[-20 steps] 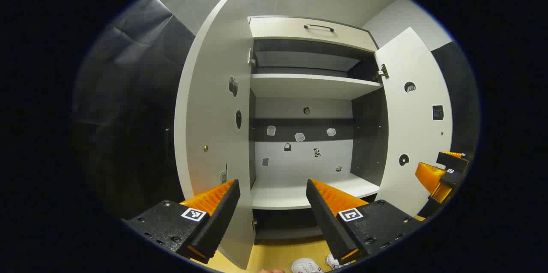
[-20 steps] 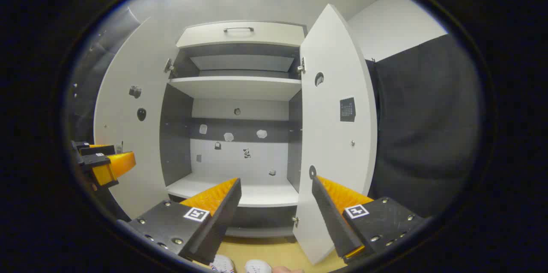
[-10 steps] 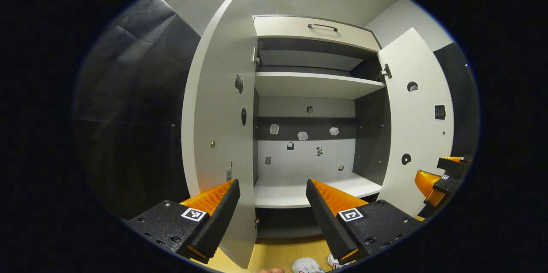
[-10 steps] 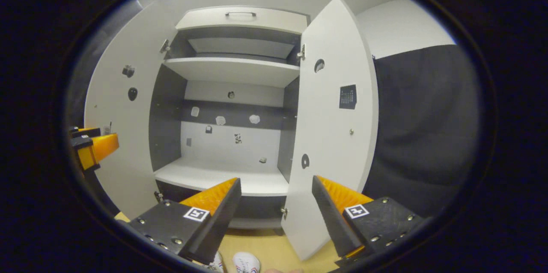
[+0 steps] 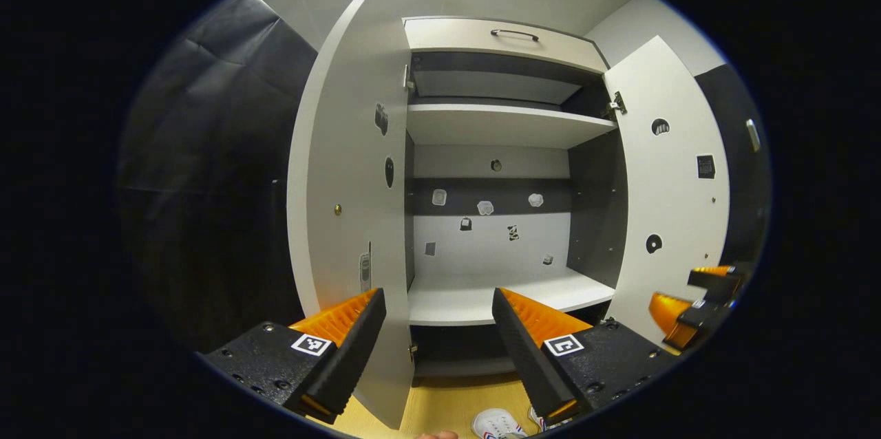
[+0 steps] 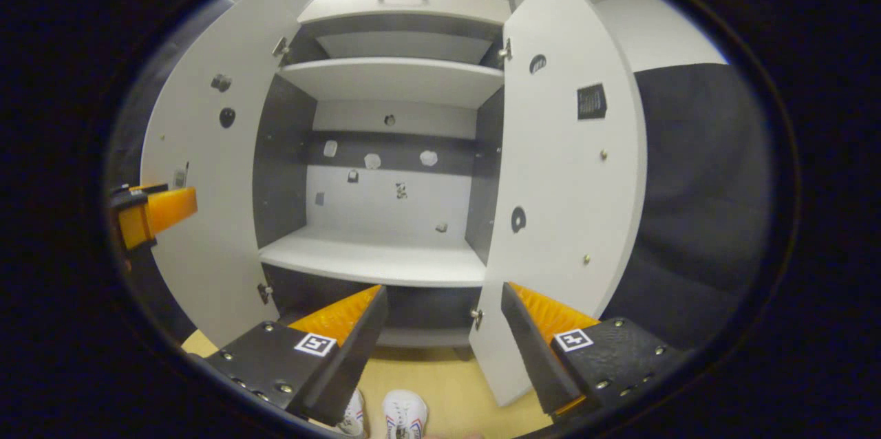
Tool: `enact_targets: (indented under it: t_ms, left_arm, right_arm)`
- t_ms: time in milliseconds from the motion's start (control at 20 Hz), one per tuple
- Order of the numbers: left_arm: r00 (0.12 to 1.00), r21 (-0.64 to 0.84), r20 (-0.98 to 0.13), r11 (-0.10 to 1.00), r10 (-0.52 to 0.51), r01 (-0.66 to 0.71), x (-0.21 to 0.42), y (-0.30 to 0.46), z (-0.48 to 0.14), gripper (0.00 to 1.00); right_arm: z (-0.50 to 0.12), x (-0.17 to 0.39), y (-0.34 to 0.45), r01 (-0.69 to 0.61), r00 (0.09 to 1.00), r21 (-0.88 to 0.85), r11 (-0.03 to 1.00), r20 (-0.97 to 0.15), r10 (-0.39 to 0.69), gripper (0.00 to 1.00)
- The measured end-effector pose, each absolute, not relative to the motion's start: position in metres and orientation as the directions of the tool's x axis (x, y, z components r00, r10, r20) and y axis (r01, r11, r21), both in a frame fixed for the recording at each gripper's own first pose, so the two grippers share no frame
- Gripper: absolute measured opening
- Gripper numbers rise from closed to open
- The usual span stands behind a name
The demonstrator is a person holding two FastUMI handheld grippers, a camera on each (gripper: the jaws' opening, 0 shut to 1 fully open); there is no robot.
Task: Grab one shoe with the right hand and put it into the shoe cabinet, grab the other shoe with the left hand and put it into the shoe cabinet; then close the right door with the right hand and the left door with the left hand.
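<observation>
The cabinet [image 5: 495,129] is a tall box of smooth white board with dark grey side walls and a grey band across its white back panel, which is dotted with small stickers. Flat white shelves [image 5: 506,291] run across it, and a drawer front with a slim bar handle [image 5: 514,34] sits at the top. Both doors stand wide open: the left door [image 5: 347,205] and the right door [image 6: 564,191] are plain white slabs with rounded outer edges, small metal studs and a few dark stickers.

Two white shoes lie side by side on the pale yellow wooden floor [image 6: 454,384] in front of the cabinet, low at the near edge of each view. In the right gripper view the left shoe [image 6: 354,415] is partly behind a finger and the right shoe [image 6: 405,417] shows its laces and toe.

The left gripper [image 5: 438,346] is held level, aimed at the lower shelf, with the left door's edge rising between its fingers; its jaws are spread wide and hold nothing. The right gripper [image 6: 444,343] points slightly downward at the cabinet's base, the right door's lower corner near its right finger; its jaws are likewise spread wide, gripping nothing. Each gripper also appears at the outer edge of the other's view, well apart from it.
</observation>
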State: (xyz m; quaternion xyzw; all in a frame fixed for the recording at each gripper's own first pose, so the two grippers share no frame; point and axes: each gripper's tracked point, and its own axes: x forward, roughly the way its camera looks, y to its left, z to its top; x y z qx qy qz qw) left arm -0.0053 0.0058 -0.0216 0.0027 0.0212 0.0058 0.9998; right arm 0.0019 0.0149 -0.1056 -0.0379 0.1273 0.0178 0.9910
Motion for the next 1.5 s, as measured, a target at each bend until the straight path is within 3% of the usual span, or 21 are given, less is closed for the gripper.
enact_targets:
  t_ms: [150,250,300,350,600,650,700,750,900,950,1000,1450,1500]
  left_arm:
    - [0.999,0.010,-0.044,1.000,0.018,-0.017,-0.007,0.009,-0.023,0.96]
    - [0.999,0.010,-0.049,1.000,0.016,-0.016,-0.008,0.010,-0.025,0.93]
    - [0.999,0.013,-0.052,1.000,0.013,-0.012,-0.008,0.010,-0.026,0.94]
    - [0.998,0.017,-0.055,1.000,0.012,-0.011,-0.008,0.010,-0.028,0.94]
    - [0.997,0.028,-0.074,1.000,0.010,-0.008,-0.009,0.010,-0.034,0.95]
    - [0.997,0.027,-0.079,1.000,0.010,-0.008,-0.011,0.009,-0.036,0.95]
    - [0.997,0.025,-0.082,1.000,0.009,-0.007,-0.010,0.009,-0.036,0.94]
    - [0.996,0.023,-0.084,1.000,0.008,-0.006,-0.011,0.010,-0.038,0.95]
    - [0.996,0.026,-0.089,1.000,0.006,-0.004,-0.012,0.009,-0.040,0.95]
    - [0.996,0.028,-0.089,1.000,0.006,-0.003,-0.012,0.010,-0.040,0.94]
    - [0.996,0.031,-0.089,1.000,0.005,-0.002,-0.012,0.010,-0.040,0.94]
    - [0.997,0.038,-0.079,0.999,0.008,-0.005,-0.013,0.009,-0.040,0.94]
    - [0.997,0.033,-0.077,0.999,0.008,-0.005,-0.012,0.009,-0.040,0.94]
  right_arm:
    - [-0.185,-0.013,0.021,-0.077,0.910,-0.053,0.996,-0.412,0.048,0.96]
    - [-0.235,-0.025,0.024,-0.087,0.860,-0.038,0.996,-0.506,0.056,0.99]
    - [-0.259,-0.033,0.023,-0.088,0.834,-0.036,0.995,-0.549,0.054,0.96]
    - [-0.279,-0.041,0.024,-0.092,0.807,-0.034,0.995,-0.589,0.054,1.00]
    - [-0.365,-0.075,0.029,-0.130,0.665,-0.024,0.991,-0.744,0.069,0.99]
    - [-0.382,-0.082,0.031,-0.137,0.632,-0.021,0.990,-0.772,0.071,0.96]
    - [-0.397,-0.090,0.034,-0.147,0.597,-0.013,0.989,-0.798,0.079,0.87]
    - [-0.411,-0.097,0.037,-0.156,0.565,-0.004,0.988,-0.821,0.086,0.85]
    - [-0.440,-0.108,0.043,-0.178,0.503,0.003,0.984,-0.859,0.094,0.84]
    - [-0.450,-0.109,0.045,-0.185,0.490,0.004,0.983,-0.867,0.095,0.70]
    - [-0.456,-0.109,0.048,-0.192,0.480,0.008,0.981,-0.871,0.101,0.64]
    - [-0.477,-0.094,0.059,-0.291,0.474,-0.074,0.954,-0.877,0.076,0.64]
    - [-0.479,-0.098,0.059,-0.302,0.475,-0.089,0.949,-0.877,0.069,0.52]
